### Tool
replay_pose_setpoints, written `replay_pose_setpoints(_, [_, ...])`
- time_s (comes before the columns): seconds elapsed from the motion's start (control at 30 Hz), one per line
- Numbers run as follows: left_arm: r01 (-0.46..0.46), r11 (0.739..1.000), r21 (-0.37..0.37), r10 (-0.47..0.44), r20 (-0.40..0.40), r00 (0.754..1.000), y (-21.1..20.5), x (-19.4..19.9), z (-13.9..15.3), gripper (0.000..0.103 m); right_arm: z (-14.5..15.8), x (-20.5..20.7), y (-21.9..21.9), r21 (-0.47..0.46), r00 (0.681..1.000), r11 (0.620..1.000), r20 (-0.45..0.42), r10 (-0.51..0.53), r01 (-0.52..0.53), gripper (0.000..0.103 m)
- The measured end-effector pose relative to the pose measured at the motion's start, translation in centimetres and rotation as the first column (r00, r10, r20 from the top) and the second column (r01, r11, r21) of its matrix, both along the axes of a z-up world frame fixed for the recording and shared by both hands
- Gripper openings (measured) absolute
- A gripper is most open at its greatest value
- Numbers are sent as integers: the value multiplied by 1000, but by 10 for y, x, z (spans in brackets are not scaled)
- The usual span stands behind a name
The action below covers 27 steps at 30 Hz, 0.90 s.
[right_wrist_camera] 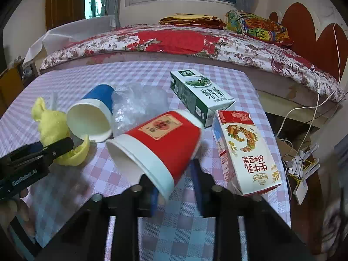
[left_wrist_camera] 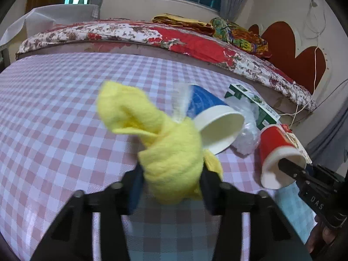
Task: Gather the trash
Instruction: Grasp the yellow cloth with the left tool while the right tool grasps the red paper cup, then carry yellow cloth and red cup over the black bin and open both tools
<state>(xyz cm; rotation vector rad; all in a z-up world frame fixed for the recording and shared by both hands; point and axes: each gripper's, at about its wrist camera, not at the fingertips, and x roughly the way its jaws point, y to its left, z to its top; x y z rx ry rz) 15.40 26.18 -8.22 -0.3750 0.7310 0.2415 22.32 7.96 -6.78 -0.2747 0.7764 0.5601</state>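
On the checked tablecloth point(right_wrist_camera: 65, 82) lie two paper cups, two cartons, one clear plastic bag point(right_wrist_camera: 139, 104) and one yellow cloth point(left_wrist_camera: 169, 152); the left gripper point(left_wrist_camera: 171, 187) clenches that cloth. The right gripper point(right_wrist_camera: 174, 180) pinches the rim of the red cup point(right_wrist_camera: 161, 141), which lies tipped, mouth toward the camera, long axis running away; the blue cup point(right_wrist_camera: 95, 108) lies likewise beside the green carton point(right_wrist_camera: 195, 95) and red-and-white carton point(right_wrist_camera: 243, 148).

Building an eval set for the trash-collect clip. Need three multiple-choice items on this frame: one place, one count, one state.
1. Where is the green carton?
A. behind the red cup
B. on the bed
C. inside the blue cup

2. How many paper cups are in view?
A. one
B. two
C. four

3. What does the left gripper hold?
A. nothing
B. the plastic wrap
C. the yellow cloth

Key: 1 A, it lies on the table just beyond the red cup. 2 B, the red one and the blue cup. 3 C, the yellow cloth is clamped between the fingers.
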Motion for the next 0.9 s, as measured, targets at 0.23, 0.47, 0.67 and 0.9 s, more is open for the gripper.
replay_pose_setpoints(0.23, [-10,1000,-2,10,34,999,-3,-20,7,36,2,-11,-13,38,1000,999,-9,15,-15,4])
replay_pose_setpoints(0.47, [-8,1000,24,6,59,998,-16,-41,22,36,15,-29,-34,67,1000,998,17,18,-19,4])
replay_pose_setpoints(0.67, [49,998,39,-51,62,997,-43,-49,28,36,25,-42,-61,88,999,996,38,-4,0,4])
replay_pose_setpoints(0.9, [142,989,49,-145,64,987,-86,-51,34,36,34,-59,-104,97,997,994,53,-50,44,4])
